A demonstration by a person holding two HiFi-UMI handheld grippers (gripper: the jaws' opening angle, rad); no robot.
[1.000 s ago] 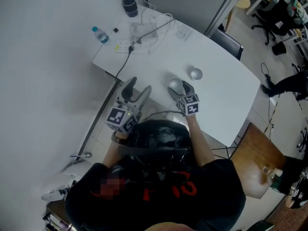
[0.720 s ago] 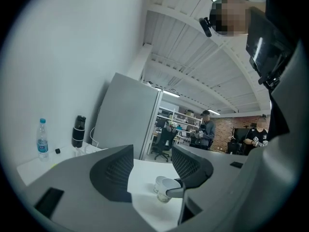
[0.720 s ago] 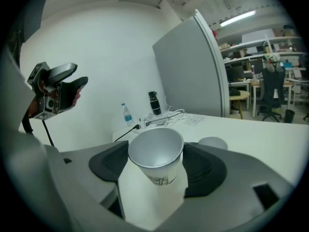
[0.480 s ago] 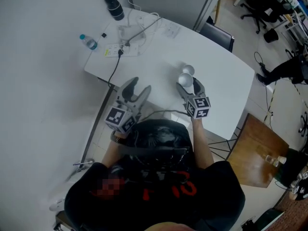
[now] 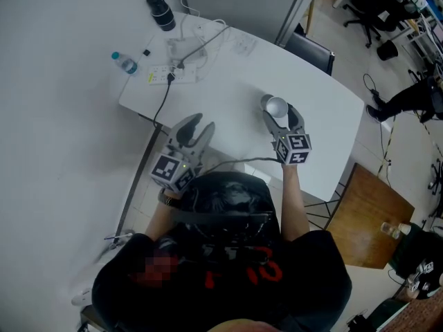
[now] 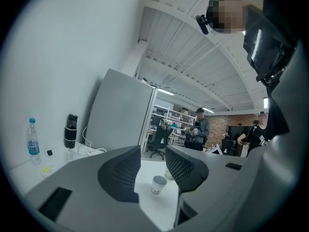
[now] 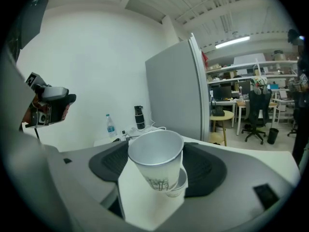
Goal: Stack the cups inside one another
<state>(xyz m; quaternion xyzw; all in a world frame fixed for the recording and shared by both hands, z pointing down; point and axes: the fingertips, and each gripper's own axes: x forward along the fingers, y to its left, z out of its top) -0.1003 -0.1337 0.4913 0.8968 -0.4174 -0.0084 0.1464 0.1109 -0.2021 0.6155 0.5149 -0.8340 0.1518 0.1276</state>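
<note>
My right gripper [image 5: 279, 113] is shut on a white paper cup [image 5: 276, 106] and holds it upright above the white table [image 5: 228, 106]. In the right gripper view that cup [image 7: 155, 161] sits between the pads, with a second cup [image 7: 179, 182] just behind and below it. In the head view only the second cup's rim [image 5: 264, 100] shows. My left gripper [image 5: 196, 124] hangs over the table's near left edge. Its jaws have just been closing with nothing between them and now stand shut. The left gripper view shows a cup [image 6: 158, 184] on the table beyond the left gripper [image 6: 153, 154].
A black bottle [image 5: 160, 11], a water bottle [image 5: 124, 63] and a power strip with cables [image 5: 176, 71] lie at the table's far left corner. A dark chair [image 5: 311, 47] stands behind the table. A wooden board [image 5: 367, 213] lies on the floor at right.
My right gripper has lifted the cup and carried it farther across the table, over the other cup. The left gripper's jaws have drawn together while that hand barely shifted.
</note>
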